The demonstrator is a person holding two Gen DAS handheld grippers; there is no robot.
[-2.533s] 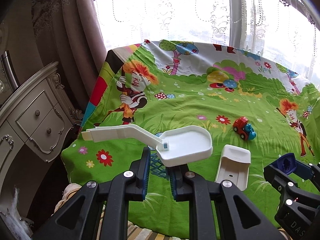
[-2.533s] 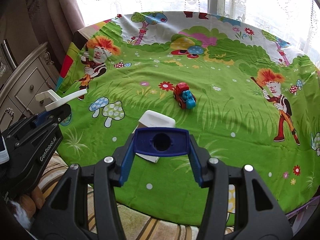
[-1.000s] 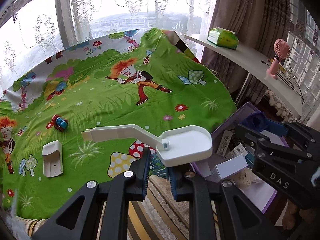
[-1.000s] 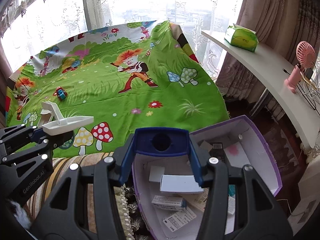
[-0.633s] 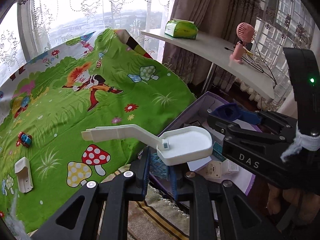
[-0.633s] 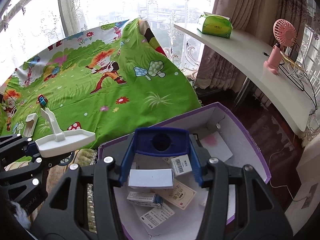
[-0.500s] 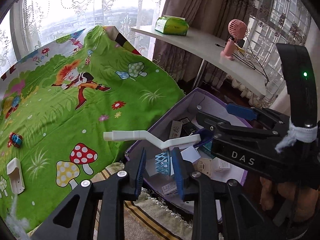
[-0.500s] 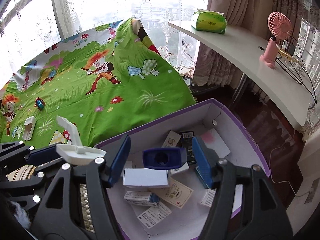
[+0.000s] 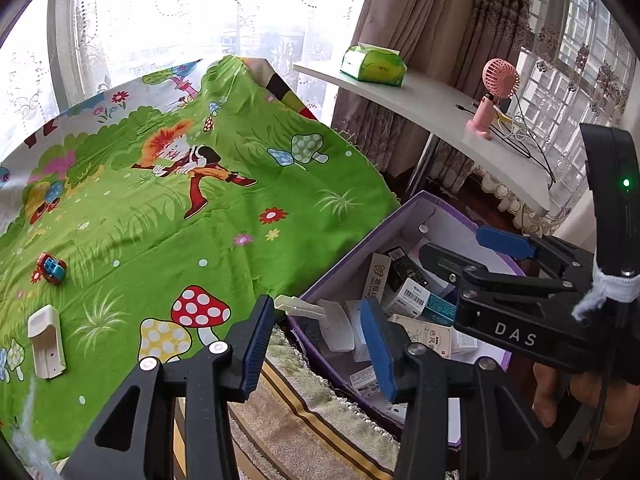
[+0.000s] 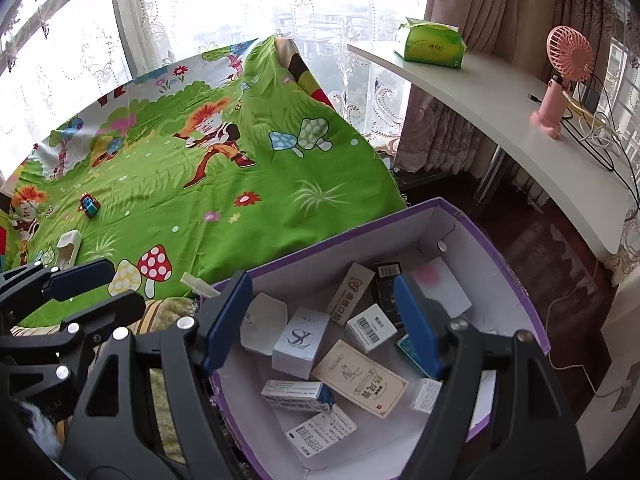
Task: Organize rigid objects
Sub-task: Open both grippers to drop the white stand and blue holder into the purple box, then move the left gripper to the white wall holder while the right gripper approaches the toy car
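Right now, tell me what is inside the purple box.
The purple box holds small cartons, including a white SL carton and a tan card box, plus the white scoop. What lies beneath them is covered.

A home bedroom: a bed under a cartoon sheet [image 9: 168,216], lace curtains [image 10: 192,16] at the window, a white desk [image 10: 500,104] carrying a tissue pack [image 10: 434,48] and pink fan [image 10: 560,76]

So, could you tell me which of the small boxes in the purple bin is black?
The upright black box by the far wall, beside the tall beige carton; the other boxes are white, beige or teal.
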